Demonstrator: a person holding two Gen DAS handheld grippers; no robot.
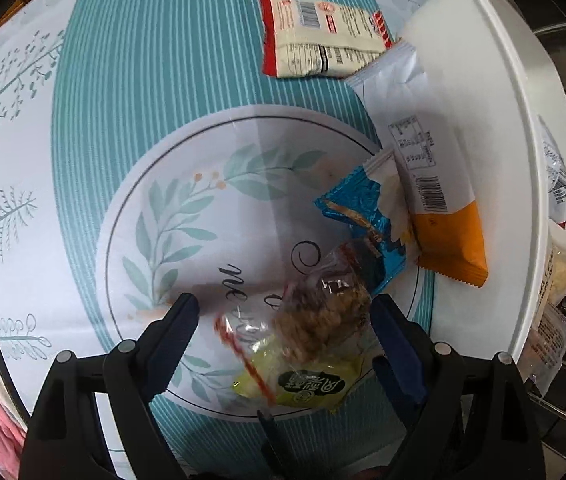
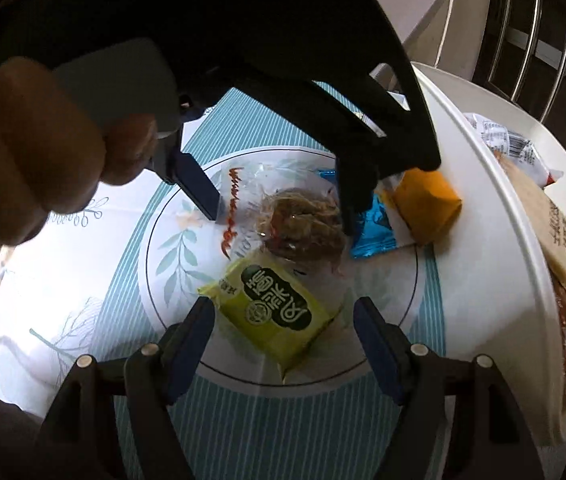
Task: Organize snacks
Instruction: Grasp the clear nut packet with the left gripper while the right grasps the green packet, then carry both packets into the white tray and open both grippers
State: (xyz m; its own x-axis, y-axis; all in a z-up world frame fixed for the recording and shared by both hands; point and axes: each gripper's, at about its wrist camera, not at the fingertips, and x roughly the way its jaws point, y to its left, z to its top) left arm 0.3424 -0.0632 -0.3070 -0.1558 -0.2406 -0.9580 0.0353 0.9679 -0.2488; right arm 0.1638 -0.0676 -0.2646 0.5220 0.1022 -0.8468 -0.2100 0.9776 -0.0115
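From the left wrist camera, the left gripper [image 1: 283, 312] hangs with its dark blue fingers spread wide on either side of a clear plastic packet holding a brown crumbly snack [image 1: 319, 320]; whether the pads touch the wrapper cannot be told. The packet lies on the round white leaf-printed medallion of the teal striped tablecloth [image 1: 155, 92]. Just below it sits a yellow-green square packet with a dark round logo [image 1: 307, 390]. Above and to the right of the clear packet lies a shiny blue foil wrapper [image 1: 363, 216], and beside that a white and orange snack pouch [image 1: 439, 200] leans against the white plastic tub [image 1: 523, 120]. Far above the medallion rests a cream packet with red ends [image 1: 323, 36].

From the right wrist camera, the right gripper [image 2: 283, 316] is spread wide around the yellow-green square packet [image 2: 275, 312], its fingers apart from the wrapper. Beyond it, the left gripper [image 2: 279, 196] straddles the clear packet [image 2: 299, 224]. The white tub [image 2: 495, 216], right of the medallion, holds several packets.
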